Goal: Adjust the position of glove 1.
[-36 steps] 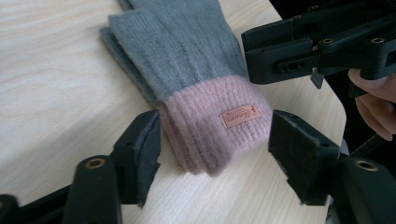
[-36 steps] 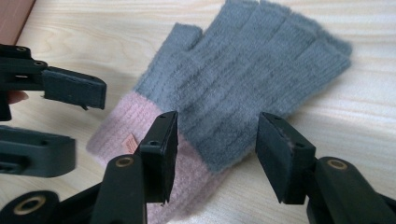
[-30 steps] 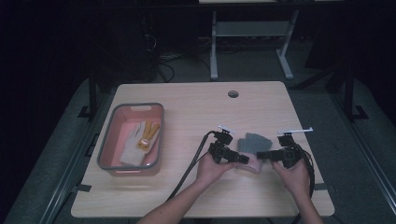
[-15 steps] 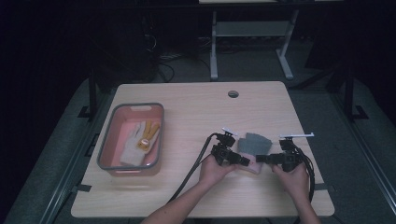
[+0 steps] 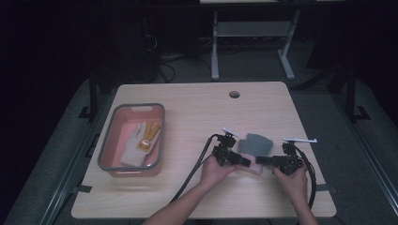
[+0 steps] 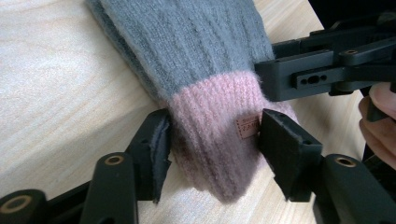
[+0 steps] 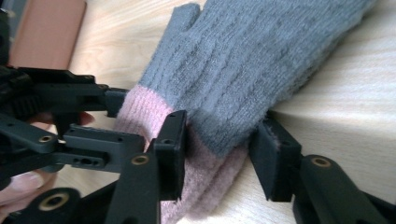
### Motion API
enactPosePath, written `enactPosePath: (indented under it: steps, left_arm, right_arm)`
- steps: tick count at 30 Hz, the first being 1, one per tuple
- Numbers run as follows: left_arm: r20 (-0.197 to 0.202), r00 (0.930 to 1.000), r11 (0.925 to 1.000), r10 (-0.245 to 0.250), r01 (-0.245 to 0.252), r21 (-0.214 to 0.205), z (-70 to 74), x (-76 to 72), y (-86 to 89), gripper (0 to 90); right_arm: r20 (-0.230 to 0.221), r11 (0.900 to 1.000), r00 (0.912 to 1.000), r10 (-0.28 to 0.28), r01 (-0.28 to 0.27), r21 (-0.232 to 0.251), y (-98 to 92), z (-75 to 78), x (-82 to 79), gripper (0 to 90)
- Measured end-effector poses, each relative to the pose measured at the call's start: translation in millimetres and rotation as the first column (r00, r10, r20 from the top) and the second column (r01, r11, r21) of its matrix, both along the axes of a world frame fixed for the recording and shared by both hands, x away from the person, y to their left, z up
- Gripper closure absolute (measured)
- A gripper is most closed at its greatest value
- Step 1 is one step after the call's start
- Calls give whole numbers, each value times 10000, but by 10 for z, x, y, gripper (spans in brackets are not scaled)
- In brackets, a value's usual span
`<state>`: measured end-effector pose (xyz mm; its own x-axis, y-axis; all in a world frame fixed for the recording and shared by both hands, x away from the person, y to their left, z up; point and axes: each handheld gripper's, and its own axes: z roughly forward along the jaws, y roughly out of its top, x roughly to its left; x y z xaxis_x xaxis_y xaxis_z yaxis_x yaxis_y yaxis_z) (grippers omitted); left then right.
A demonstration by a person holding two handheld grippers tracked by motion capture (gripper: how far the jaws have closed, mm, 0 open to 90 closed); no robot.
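Note:
A grey knitted mitten (image 5: 257,143) with a pink cuff (image 5: 252,166) lies flat on the wooden table, right of centre. My left gripper (image 5: 245,162) comes at the cuff from the left. In the left gripper view its jaws (image 6: 212,140) stand open, one pad on each side of the pink cuff (image 6: 210,140) with its small brown label. My right gripper (image 5: 259,160) faces it from the right. In the right gripper view it (image 7: 222,140) is open astride the mitten's edge (image 7: 233,93), where grey meets pink. The two grippers' tips nearly meet over the cuff.
A pink bin with a grey rim (image 5: 107,150) stands at the table's left and holds a white glove (image 5: 131,146) and a yellow one (image 5: 149,135). A cable hole (image 5: 234,94) sits near the far edge. Black cables (image 5: 197,164) trail toward the near edge.
Both hands have shifted slightly toward the near edge, and the gripper tips have drawn in around the cuff. The mitten lies where it was.

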<state>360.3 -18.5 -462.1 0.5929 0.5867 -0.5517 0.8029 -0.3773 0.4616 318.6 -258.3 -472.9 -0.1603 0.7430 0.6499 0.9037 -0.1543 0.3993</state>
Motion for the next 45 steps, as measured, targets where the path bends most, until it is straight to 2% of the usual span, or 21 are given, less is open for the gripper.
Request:
enactPosePath:
  steps: [1, 2, 4, 8, 11, 17, 24, 38, 45]
  left_arm:
    - [0, 10000, 10000, 0, 0, 0, 0, 0, 0, 482]
    - [-142, 9998, 9996, 147, -150, -244, -13, 11, 4, 506]
    - [-258, 9994, 9988, 210, -221, -437, -25, 19, 9, 540]
    - [-362, 9991, 9975, 231, -254, -660, -42, 35, 43, 584]
    - [-308, 9994, 9972, 182, -204, -722, -35, 33, 53, 606]
    - [-285, 9994, 9963, 199, -222, -830, 7, 25, 80, 619]
    - [-121, 9995, 9941, 307, -318, -1033, 77, 0, 149, 617]
    - [361, 9984, 9917, 429, -382, -1229, 316, -39, 399, 612]
    - [428, 9976, 9900, 539, -478, -1329, 411, -67, 518, 609]
  right_arm:
    - [-58, 9999, 10000, -34, 35, 133, -4, -8, -1, 596]
    - [-104, 9997, 9999, -53, 56, 258, -10, -17, 0, 606]
    - [-148, 9988, 9998, -109, 116, 474, -24, -29, 3, 631]
    - [9, 9987, 10000, -38, 37, 507, -22, -22, 5, 665]
    - [-49, 9982, 10000, -31, 34, 601, -27, -13, 9, 676]
    - [138, 9992, 9996, 231, -235, 308, 4, 58, 15, 685]
    - [217, 9988, 9988, 430, -434, 223, 66, 164, 35, 685]
    - [562, 9959, 9944, 894, -901, 98, 277, 416, 76, 685]
    - [680, 9928, 9906, 1190, -1198, 77, 377, 514, 103, 684]
